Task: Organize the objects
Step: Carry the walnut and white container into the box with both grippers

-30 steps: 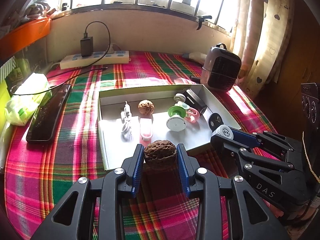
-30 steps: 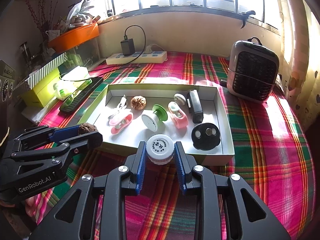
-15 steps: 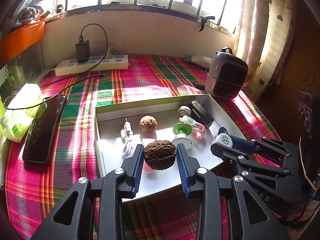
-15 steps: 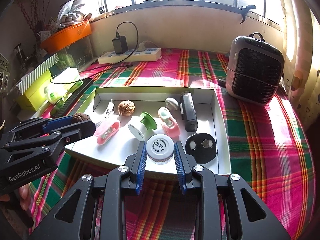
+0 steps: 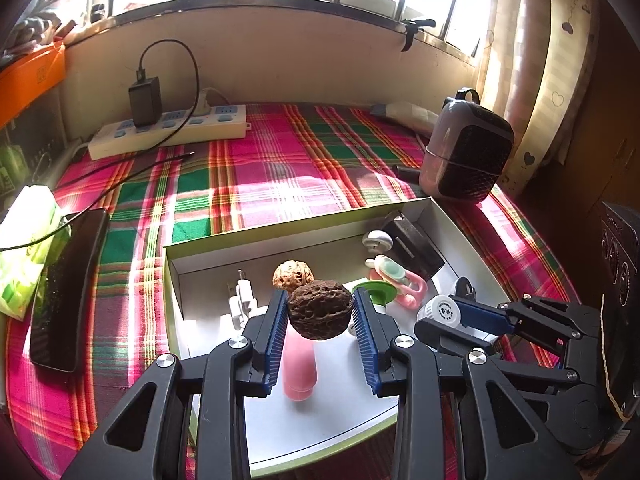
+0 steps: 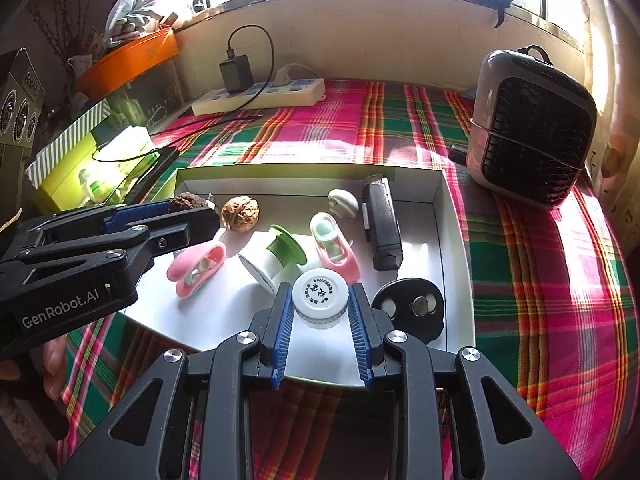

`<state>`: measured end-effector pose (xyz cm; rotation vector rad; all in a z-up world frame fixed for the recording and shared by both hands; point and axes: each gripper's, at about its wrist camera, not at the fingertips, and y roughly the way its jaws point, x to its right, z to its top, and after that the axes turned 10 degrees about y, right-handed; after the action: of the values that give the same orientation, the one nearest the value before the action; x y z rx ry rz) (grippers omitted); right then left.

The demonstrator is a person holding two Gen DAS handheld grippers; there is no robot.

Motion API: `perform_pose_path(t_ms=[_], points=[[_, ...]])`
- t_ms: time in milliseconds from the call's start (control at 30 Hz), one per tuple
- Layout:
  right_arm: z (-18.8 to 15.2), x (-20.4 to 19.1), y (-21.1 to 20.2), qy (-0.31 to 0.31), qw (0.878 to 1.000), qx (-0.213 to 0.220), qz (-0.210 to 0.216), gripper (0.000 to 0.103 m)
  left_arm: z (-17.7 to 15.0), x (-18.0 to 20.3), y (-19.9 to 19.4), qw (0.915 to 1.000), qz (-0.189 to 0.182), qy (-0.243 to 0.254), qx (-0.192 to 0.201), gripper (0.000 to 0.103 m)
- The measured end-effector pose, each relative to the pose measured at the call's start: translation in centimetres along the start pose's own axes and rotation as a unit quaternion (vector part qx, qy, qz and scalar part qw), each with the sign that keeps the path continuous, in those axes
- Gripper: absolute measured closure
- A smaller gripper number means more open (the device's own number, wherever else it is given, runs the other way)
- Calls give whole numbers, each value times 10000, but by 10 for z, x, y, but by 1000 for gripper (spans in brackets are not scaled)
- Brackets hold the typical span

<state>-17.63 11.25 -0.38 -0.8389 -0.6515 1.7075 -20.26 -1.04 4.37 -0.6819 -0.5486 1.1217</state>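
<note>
White cap [image 6: 319,298] between right gripper [image 6: 320,312] pads

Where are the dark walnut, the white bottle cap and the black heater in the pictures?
dark walnut [image 5: 320,309]: left wrist view, middle of its shell.
white bottle cap [image 6: 320,295]: right wrist view, centre of its printed top.
black heater [image 6: 534,134]: right wrist view, its front grille.

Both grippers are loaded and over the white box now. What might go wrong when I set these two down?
1. The dark walnut in the left gripper is round; released above the floor of the white box, it may roll into the pink clip or the lighter walnut.
2. The right gripper holds a white bottle cap over a crowded corner, near the black disc and the green-and-white spool.
3. The grippers are close together and could collide.
</note>
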Motion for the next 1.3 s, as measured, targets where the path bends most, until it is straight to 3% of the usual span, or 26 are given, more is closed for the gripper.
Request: perform_pose_path(t_ms=[1300], points=[[9,12,21,-61,9998,-147,-88,74,12,9,51,9983,21,291,-496,72]])
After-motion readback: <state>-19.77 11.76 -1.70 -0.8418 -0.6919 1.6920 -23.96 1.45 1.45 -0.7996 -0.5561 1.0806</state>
